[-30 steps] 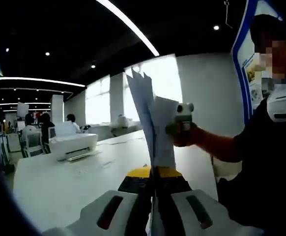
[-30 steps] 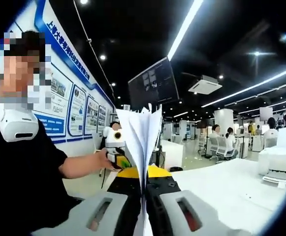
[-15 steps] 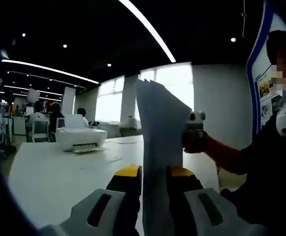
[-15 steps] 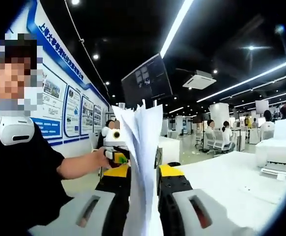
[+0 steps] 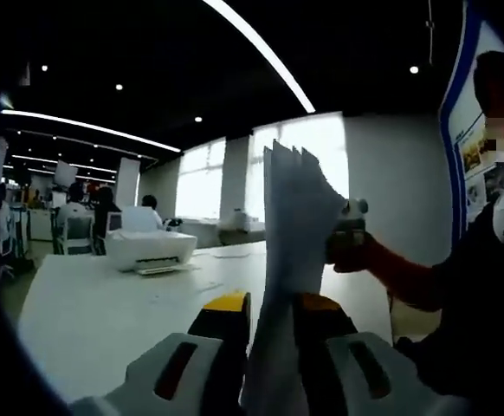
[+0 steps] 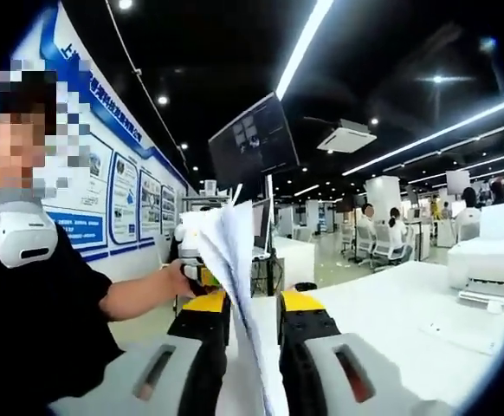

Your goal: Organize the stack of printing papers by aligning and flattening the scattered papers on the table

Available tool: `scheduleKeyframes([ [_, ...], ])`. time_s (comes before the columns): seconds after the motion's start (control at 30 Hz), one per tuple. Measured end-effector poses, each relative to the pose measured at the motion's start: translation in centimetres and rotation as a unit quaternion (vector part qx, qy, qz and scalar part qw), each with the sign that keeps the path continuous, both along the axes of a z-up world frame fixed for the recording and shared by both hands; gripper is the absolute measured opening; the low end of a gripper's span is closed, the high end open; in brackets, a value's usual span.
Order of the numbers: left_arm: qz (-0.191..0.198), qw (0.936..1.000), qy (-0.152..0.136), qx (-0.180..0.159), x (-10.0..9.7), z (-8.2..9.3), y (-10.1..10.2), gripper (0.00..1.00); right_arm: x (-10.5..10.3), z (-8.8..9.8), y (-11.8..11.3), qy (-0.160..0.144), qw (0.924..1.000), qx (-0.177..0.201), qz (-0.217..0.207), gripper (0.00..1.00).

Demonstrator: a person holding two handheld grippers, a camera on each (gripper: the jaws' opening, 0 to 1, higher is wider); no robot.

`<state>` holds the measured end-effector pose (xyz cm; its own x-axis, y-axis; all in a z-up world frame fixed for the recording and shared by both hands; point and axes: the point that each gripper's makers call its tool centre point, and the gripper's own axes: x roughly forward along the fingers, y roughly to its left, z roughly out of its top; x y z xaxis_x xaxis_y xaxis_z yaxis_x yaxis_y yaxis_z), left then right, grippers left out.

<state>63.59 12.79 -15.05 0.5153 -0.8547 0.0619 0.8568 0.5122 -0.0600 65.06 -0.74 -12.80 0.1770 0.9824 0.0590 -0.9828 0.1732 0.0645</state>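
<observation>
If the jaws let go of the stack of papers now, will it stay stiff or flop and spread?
The stack of papers would probably flop: in the right gripper view it already curves to one side. The sheets likely slide apart easily, since their top edges stand stepped and fanned. It seems light, held upright between both pairs of jaws.

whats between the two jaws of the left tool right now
In the left gripper view, the upright stack of white printing papers stands in the gap between the jaws of the left tool, its sheets fanned at the top.
</observation>
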Motion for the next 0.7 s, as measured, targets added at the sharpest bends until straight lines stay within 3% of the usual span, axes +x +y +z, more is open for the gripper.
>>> scheduleKeyframes([
  [0.1, -0.007, 0.9999, 0.005, 0.007, -0.2, -0.5, -0.5, 0.22, -0.3, -0.3, 0.1, -0.007, 1.0000, -0.006, 0.001, 0.09],
  [0.13, -0.013, 0.9998, 0.004, 0.013, -0.4, -0.7, -0.8, 0.17, -0.4, -0.2, 0.1, -0.013, 0.9999, -0.008, 0.004, 0.02],
  [0.2, -0.028, 0.9993, -0.005, 0.025, -0.8, -0.7, -1.1, 0.06, -0.8, 0.1, 0.3, -0.027, 0.9995, -0.006, 0.016, 0.00],
  [0.23, -0.032, 0.9992, 0.000, 0.022, -1.1, -0.4, -1.3, 0.06, -0.9, 0.3, 0.4, -0.030, 0.9994, -0.008, 0.014, 0.00],
  [0.33, -0.035, 0.9991, -0.005, 0.024, -1.5, 0.4, -1.4, 0.06, -1.0, 1.5, 0.2, -0.036, 0.9992, 0.005, 0.013, 0.00],
  [0.47, -0.019, 0.9997, -0.001, 0.014, -1.2, 0.5, -1.1, 0.11, -0.5, 1.3, 0.0, -0.026, 0.9997, 0.001, -0.001, 0.02],
  [0.5, -0.002, 0.9999, 0.000, 0.012, -0.5, 0.5, -0.7, 0.19, -0.4, 1.4, 0.0, -0.022, 0.9997, 0.006, -0.006, 0.11],
  [0.53, 0.005, 0.9999, 0.004, 0.010, -0.2, 0.3, -0.5, 0.22, -0.1, 1.3, 0.0, -0.011, 0.9998, 0.009, -0.011, 0.21],
  [0.57, 0.002, 1.0000, 0.007, 0.007, -0.2, 0.2, -0.3, 0.22, 0.0, 1.2, 0.0, -0.006, 0.9999, 0.007, -0.010, 0.23],
  [0.7, -0.004, 0.9999, 0.012, 0.000, -0.3, 0.0, -0.4, 0.21, -0.5, 0.8, 0.1, -0.014, 0.9999, 0.002, -0.006, 0.13],
])
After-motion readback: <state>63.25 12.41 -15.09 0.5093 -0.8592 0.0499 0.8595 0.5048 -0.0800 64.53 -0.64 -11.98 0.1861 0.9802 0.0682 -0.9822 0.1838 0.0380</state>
